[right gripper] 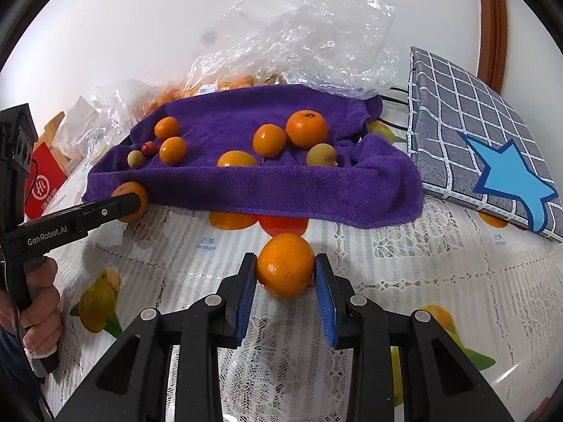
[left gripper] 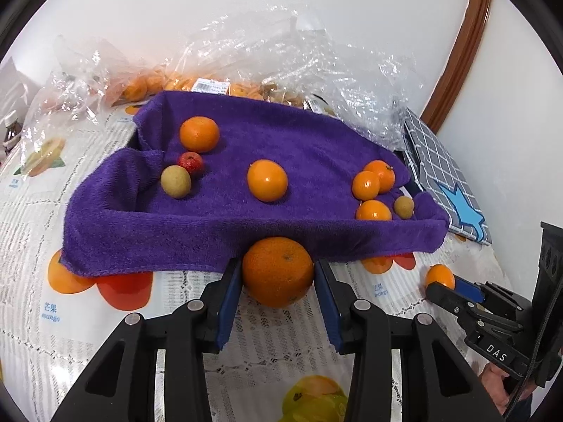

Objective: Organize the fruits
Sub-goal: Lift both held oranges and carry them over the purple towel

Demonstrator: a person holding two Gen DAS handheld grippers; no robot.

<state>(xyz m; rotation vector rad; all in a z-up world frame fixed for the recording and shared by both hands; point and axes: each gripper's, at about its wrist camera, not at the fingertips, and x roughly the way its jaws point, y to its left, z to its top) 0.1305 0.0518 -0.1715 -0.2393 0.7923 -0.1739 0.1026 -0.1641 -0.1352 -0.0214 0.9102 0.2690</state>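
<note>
Two grippers, each clamping fruit: left gripper [left gripper: 278, 274] large orange [left gripper: 278, 271], right gripper [right gripper: 285, 269] small orange [right gripper: 285, 264] (red box [right gripper: 44, 184] only right view).

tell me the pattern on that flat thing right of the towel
Grey with a white grid and a blue star; the folded cloth shows best in the right wrist view.

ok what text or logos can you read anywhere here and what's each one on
"GenRobot.AI": side of the left gripper.
"DAS": body of the right gripper.
"mango", under blue Chinese characters too small to read: printed tablecloth.
White round logo: red box; its characters are blurred.
Barcode label on the plastic bags: unreadable.
</note>
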